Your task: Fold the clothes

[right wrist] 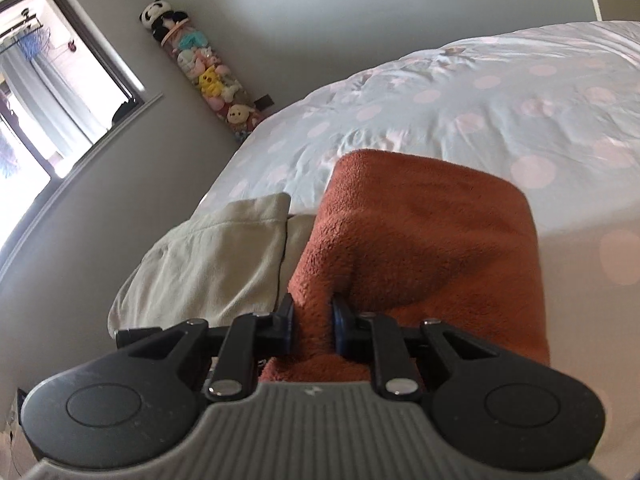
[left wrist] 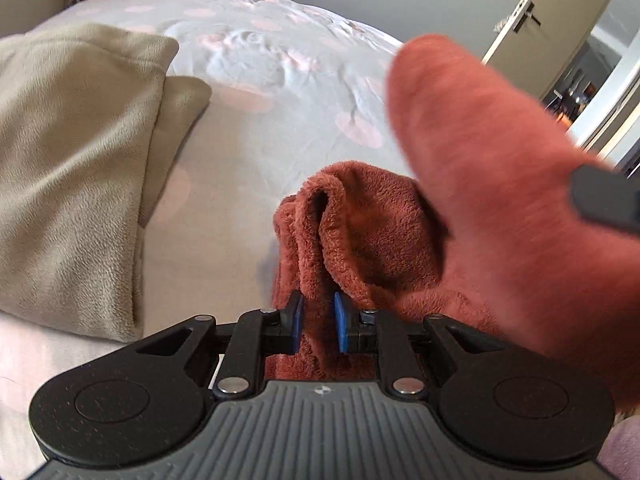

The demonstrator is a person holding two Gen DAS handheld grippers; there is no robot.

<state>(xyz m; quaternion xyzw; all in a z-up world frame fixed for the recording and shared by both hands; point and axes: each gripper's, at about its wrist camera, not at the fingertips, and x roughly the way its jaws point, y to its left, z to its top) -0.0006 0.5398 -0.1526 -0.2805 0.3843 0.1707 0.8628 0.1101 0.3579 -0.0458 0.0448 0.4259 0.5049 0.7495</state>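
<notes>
A rust-orange fleece garment (left wrist: 372, 236) hangs above the bed, held by both grippers. My left gripper (left wrist: 318, 322) is shut on a bunched fold of it, blue pads pressing the cloth. A raised, blurred part of the garment fills the right of the left wrist view, with a dark piece of the other gripper (left wrist: 604, 196) at its edge. My right gripper (right wrist: 312, 326) is shut on another edge of the same garment (right wrist: 424, 240), which drapes forward over the bed.
A folded beige fleece (left wrist: 72, 168) lies on the bed at the left, also in the right wrist view (right wrist: 216, 264). The bed has a pale dotted cover (right wrist: 480, 96). An open door (left wrist: 532, 28) is at the far right. A column of plush toys (right wrist: 204, 72) hangs beside a window (right wrist: 44, 92).
</notes>
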